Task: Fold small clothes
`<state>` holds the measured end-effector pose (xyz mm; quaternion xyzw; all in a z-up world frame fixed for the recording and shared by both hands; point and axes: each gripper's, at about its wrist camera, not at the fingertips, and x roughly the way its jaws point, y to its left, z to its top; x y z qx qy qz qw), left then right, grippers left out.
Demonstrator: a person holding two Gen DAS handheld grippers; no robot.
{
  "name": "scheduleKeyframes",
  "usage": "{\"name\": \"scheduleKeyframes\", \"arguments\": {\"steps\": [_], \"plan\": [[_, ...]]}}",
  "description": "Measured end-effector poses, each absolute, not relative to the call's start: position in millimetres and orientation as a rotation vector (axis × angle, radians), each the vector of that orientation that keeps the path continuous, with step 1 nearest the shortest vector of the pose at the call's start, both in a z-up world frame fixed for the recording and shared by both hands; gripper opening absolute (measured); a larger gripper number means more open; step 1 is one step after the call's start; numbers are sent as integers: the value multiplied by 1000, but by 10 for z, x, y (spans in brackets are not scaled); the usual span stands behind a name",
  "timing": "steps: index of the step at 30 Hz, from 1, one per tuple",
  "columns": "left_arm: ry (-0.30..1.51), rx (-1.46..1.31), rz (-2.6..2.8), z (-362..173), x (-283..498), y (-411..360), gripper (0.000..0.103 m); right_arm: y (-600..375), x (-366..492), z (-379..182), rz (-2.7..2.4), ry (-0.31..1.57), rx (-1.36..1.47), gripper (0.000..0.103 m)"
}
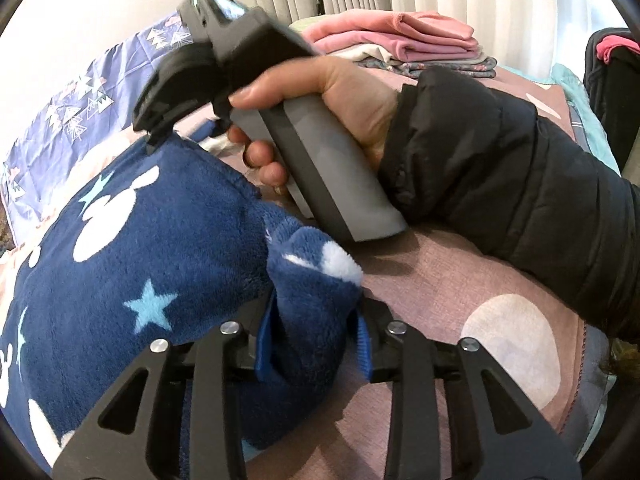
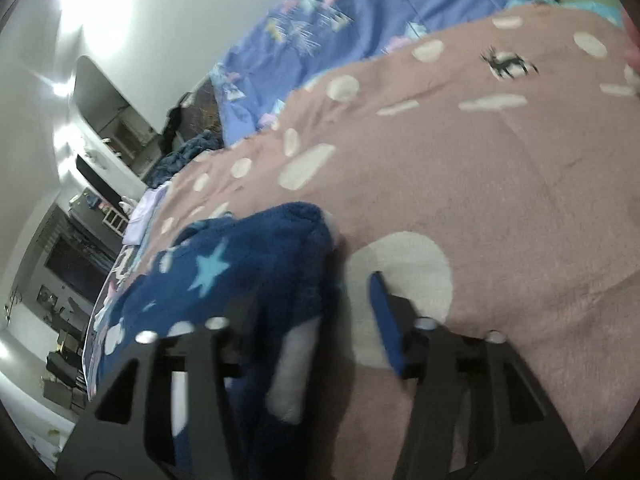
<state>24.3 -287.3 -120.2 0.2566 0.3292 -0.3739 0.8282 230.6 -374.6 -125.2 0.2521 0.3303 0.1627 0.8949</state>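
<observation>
A navy fleece garment (image 1: 120, 260) with white shapes and light-blue stars lies bunched on the pink spotted bedspread (image 1: 440, 280). In the left wrist view my left gripper (image 1: 314, 344) is shut on a gathered fold of it, with the blue pads (image 1: 264, 344) pressing both sides. A hand (image 1: 340, 92) in a black sleeve holds my right gripper (image 1: 154, 136), whose tips rest at the garment's far edge. In the right wrist view the fleece (image 2: 248, 272) covers the left finger of my right gripper (image 2: 320, 320). Its right pad (image 2: 384, 320) stands apart from the cloth over the bedspread (image 2: 480, 160).
A stack of folded pink and patterned clothes (image 1: 400, 40) sits at the back of the bed by the curtains. A blue patterned sheet (image 1: 80, 100) runs along the left side and also appears in the right wrist view (image 2: 340, 20). A dark bag (image 1: 612, 80) stands at the right.
</observation>
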Motion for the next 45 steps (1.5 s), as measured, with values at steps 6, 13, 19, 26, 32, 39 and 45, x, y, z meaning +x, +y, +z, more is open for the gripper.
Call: {"name": "scheduleKeyframes", "arguments": {"steps": [6, 13, 19, 26, 32, 39, 45], "plan": [[710, 532, -805, -1200, 278, -2869, 35, -3681, 2541, -1497, 241, 791, 454, 33], [693, 469, -836, -1095, 216, -2714, 42, -3713, 2369, -1322, 152, 682, 422, 51], [658, 335, -753, -858, 259, -2014, 57, -3528, 1838, -1011, 5, 536, 243, 65], [617, 175, -442, -597, 406, -807, 66, -3147, 1274, -616, -130, 449, -5, 67], [608, 98, -244, -566, 380, 3, 69, -2599, 969, -369, -75, 430, -126, 74], [587, 23, -166, -578, 187, 730, 69, -1757, 779, -266, 23, 410, -262, 76], [608, -57, -198, -740, 69, 1151, 58, -946, 690, -411, 148, 420, -376, 78]]}}
